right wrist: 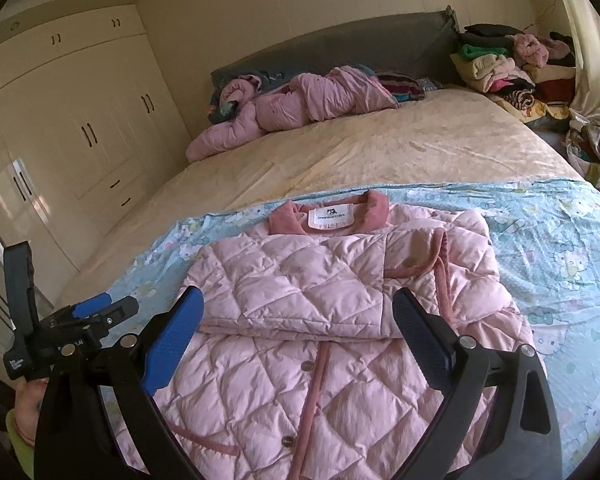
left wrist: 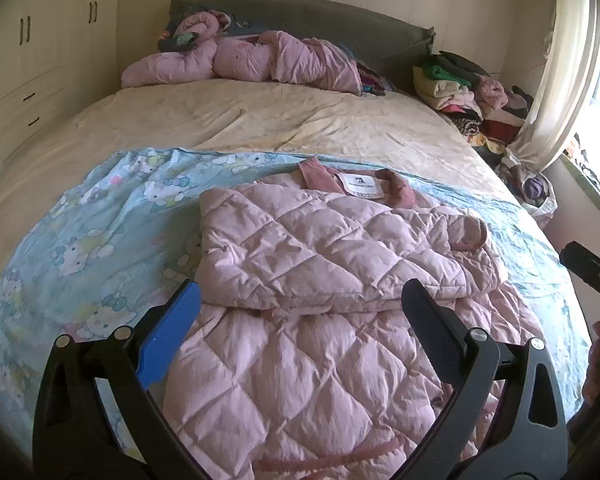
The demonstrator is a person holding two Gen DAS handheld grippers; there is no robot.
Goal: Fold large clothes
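A pink quilted jacket [left wrist: 300,264] [right wrist: 320,300] lies on a light blue cartoon-print sheet [left wrist: 100,216] [right wrist: 560,240] at the near end of the bed. Both sleeves are folded across its chest, and the collar with a white label points toward the headboard. My left gripper [left wrist: 300,300] hangs open above the jacket's lower half, nothing between its fingers. My right gripper [right wrist: 300,308] is open too, over the same part of the jacket, and holds nothing. The left gripper [right wrist: 100,308] also shows at the left of the right wrist view, held by a hand.
A crumpled pink garment [left wrist: 240,60] [right wrist: 292,108] lies by the grey headboard. A pile of mixed clothes [left wrist: 472,96] [right wrist: 508,68] sits at the bed's far right beside a curtain [left wrist: 560,80]. Cream wardrobes [right wrist: 72,132] line the left wall. Bare cream bedding [left wrist: 260,116] spans the middle.
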